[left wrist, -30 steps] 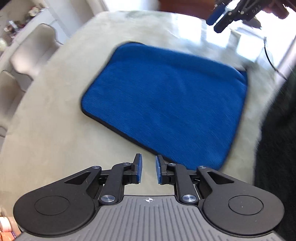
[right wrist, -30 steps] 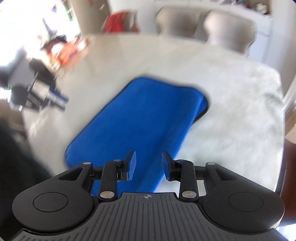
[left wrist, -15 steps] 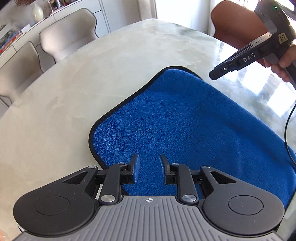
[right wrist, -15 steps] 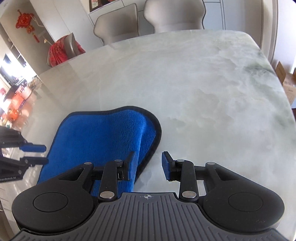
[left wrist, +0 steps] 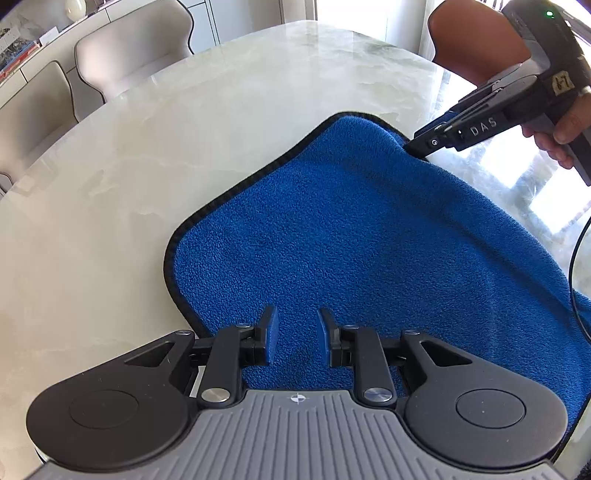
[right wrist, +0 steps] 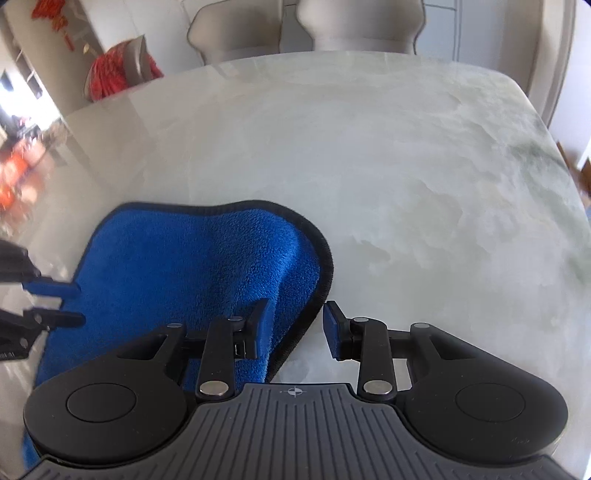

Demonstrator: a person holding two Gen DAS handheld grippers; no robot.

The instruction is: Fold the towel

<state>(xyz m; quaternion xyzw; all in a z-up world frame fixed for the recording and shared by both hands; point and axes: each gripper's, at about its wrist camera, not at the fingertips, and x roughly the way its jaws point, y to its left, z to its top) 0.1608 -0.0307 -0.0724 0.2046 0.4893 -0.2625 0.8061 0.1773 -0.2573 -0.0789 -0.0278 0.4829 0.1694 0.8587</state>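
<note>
A blue towel (left wrist: 369,236) with a black hem lies on the pale marble table (left wrist: 147,166). My left gripper (left wrist: 294,334) is open, low over the towel's near corner, both fingers above the cloth. My right gripper (right wrist: 295,326) is open and straddles the towel's (right wrist: 207,266) hemmed edge: its left finger is over the cloth, its right finger over bare table. In the left wrist view the right gripper (left wrist: 417,146) touches the towel's far corner, which is slightly raised. The left gripper's fingers (right wrist: 51,288) show at the left of the right wrist view.
Beige chairs (left wrist: 129,55) stand along the far side of the table, also in the right wrist view (right wrist: 354,26). A brown chair (left wrist: 476,40) is behind the right gripper. A red cushion on a chair (right wrist: 118,70) is at the back left.
Both grippers have dropped closer to the towel. The right gripper has come down onto the far corner, and the left has settled over the near corner.
</note>
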